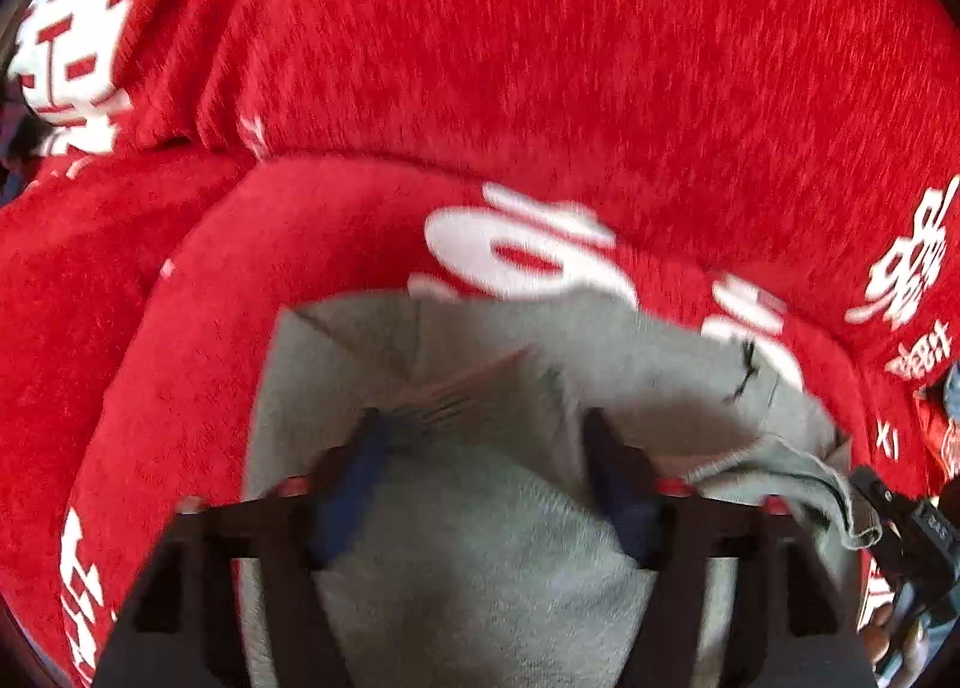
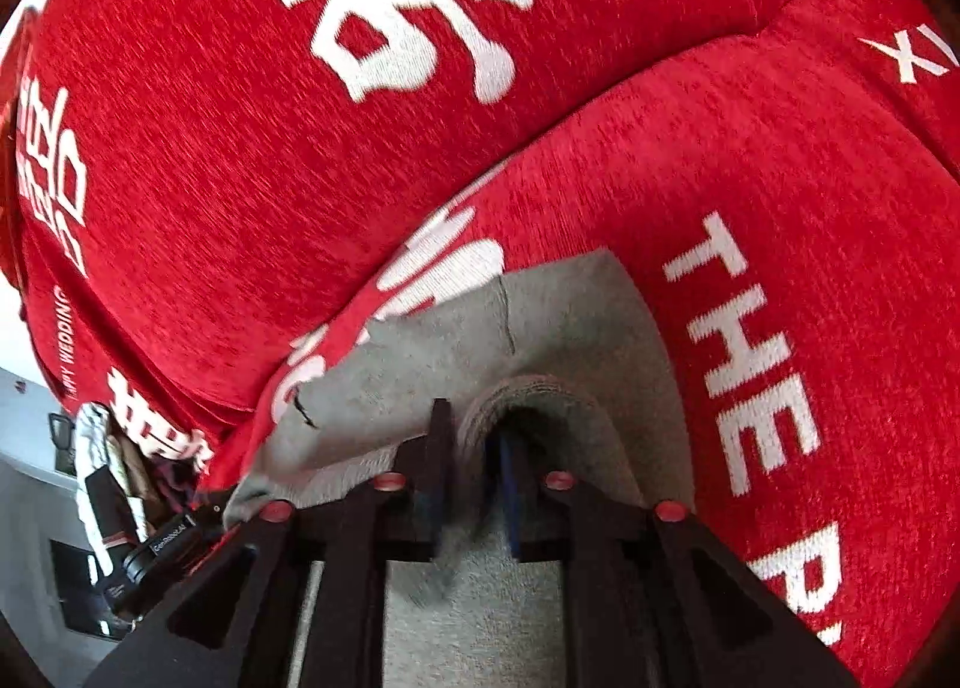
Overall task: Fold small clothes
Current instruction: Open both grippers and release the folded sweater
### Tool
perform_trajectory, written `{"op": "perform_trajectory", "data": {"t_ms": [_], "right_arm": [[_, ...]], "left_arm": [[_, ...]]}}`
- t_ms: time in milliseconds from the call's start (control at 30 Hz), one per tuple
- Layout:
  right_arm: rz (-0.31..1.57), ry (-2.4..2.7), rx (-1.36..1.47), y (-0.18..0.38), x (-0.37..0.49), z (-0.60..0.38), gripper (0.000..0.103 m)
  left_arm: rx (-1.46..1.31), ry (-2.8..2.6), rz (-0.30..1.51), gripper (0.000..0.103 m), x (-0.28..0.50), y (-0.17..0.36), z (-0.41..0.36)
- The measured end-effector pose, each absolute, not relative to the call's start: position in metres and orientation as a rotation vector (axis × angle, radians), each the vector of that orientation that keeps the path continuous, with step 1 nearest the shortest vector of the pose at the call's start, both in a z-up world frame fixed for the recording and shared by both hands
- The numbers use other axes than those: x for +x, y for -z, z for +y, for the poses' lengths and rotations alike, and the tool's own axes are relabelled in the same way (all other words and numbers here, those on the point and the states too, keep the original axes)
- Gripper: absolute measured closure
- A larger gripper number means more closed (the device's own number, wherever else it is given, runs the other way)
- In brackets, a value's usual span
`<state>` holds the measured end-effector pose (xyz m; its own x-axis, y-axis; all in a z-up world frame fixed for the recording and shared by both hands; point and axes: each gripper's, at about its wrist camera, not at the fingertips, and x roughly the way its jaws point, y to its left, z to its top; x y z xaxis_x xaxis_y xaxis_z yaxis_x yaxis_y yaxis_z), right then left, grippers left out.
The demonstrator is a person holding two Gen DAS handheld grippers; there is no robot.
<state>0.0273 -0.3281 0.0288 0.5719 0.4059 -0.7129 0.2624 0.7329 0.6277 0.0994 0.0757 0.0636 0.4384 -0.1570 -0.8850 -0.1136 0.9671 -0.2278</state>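
Red fabric printed with white characters (image 1: 540, 58) fills both views, a folded layer of it (image 2: 750, 178) lying under a grey garment (image 1: 480, 538). At the left edge of the right wrist view stand dark objects too cluttered to identify. The left tongs (image 1: 486, 424) stand wide open over the grey cloth, gripping nothing. The right tongs (image 2: 474, 424) are parted narrowly, a rolled fold of the grey garment (image 2: 540, 394) between the blue pads; whether they press it is unclear.
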Motion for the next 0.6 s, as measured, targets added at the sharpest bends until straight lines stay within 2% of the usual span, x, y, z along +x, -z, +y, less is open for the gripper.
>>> {"op": "perform_trajectory", "data": {"t_ms": [33,100,367,467,600], "right_arm": [[0.972,-0.092,0.770,-0.032,0.026,-0.328,0.053],[0.927,-0.082,0.707,-0.045,0.018,-0.327,0.039],[0.889,-0.191,0.221,-0.081,0.006,-0.278,0.039],[0.979,-0.300,0.085,-0.066,0.021,-0.231,0.039],[1.098,-0.139,-0.055,-0.028,0.043,-0.220,0.039]], "left_arm": [[-0.262,0.008,1.101,0.016,0.099,-0.070,0.077],[-0.274,0.037,1.074,0.014,0.096,-0.080,0.082],[-0.176,0.196,1.022,0.014,0.055,-0.089,0.073],[-0.030,0.220,1.048,0.014,0.055,-0.076,0.038],[0.183,0.081,1.078,0.014,0.063,-0.039,0.021]]}}
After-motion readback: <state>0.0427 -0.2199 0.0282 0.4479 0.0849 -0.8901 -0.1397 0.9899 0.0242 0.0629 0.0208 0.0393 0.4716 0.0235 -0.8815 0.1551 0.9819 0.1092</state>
